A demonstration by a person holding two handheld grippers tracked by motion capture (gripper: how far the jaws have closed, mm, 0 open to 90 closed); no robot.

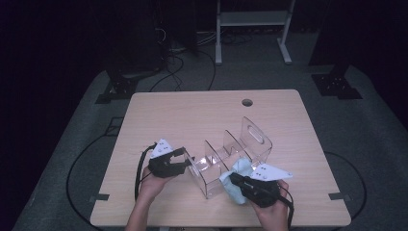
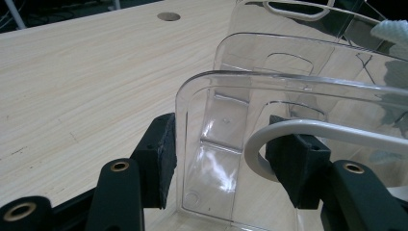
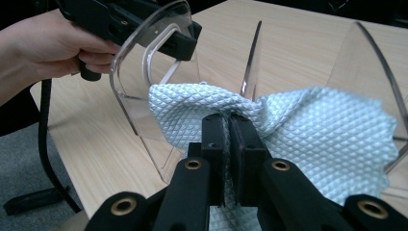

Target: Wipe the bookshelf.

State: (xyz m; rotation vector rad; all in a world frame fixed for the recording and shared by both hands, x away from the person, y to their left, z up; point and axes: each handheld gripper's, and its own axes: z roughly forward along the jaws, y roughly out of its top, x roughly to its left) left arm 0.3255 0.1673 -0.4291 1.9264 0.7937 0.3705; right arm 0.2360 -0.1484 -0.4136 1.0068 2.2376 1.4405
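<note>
Wiping job on the clear rack [image 1: 226, 161], which sits on the bench [image 1: 192, 110] near the front edge, between the two hands. Left hand-held gripper [image 1: 185, 161] is clamped on the rack's end wall: in the left gripper view one pad is outside the wall [image 2: 161, 163] and the other inside, w/ a white curved piece just beside the inner pad. Right hand-held gripper [image 3: 230, 144] is closed tight on a pale blue cloth [image 3: 308, 139], fabric pinched between the pads & bunched out to both sides. Cloth sits at the rack's near side, pressed up against the dividers [image 3: 252, 57]. To do this step well, imo: keep the left grip steady so the rack doesn't skid or tip on the bench; push against it, not away. Work the cloth along each divider face, top to base, one slot at a time. Keep the pinch firm; the cloth is floppy & could slip out if it snags on a divider edge. Lead w/ the loose fold, not the hard pads, so plastic isn't scratched. Thin acrylic-like walls prob. flex, so light pressure only.
</note>
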